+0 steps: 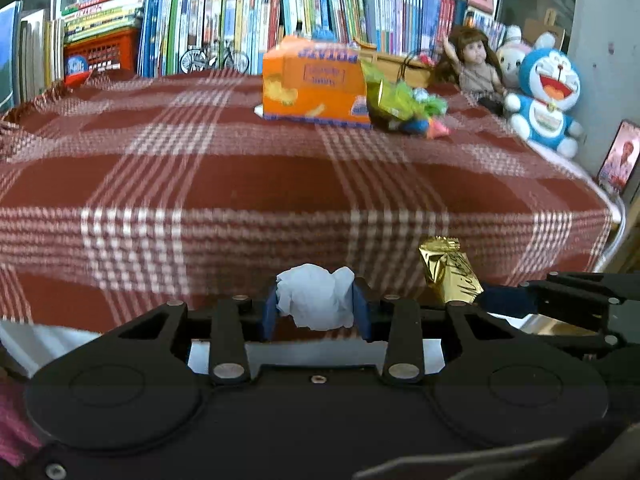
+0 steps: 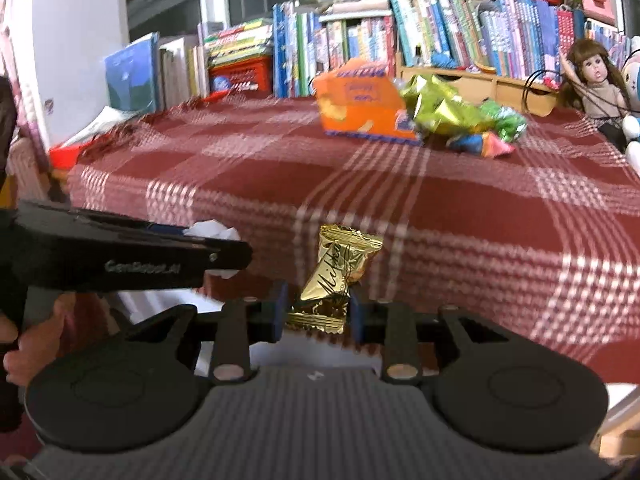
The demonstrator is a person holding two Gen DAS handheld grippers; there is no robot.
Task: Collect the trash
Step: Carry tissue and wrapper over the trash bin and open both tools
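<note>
Our left gripper (image 1: 316, 312) pinches a tissue (image 1: 316, 300) and our right gripper (image 2: 316, 312) a gold wrapper (image 2: 340, 272) by its lower end, both just off the near edge of the cloth (image 1: 240, 180). Either light scrap could slip. Books (image 1: 240, 20) stand beyond the cloth's far edge.

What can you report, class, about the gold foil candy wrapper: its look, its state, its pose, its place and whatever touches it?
The gold foil candy wrapper is shiny, creased metallic film with dark script lettering and crimped, serrated ends. It looks crumpled and twisted in the middle. It stands roughly upright, leaning, pinched near its lower part between the blue pads of the right claw, held above the near edge of the red and white plaid cloth. Only the pads touch it. The left wrist view shows it beside the left claw.
</note>
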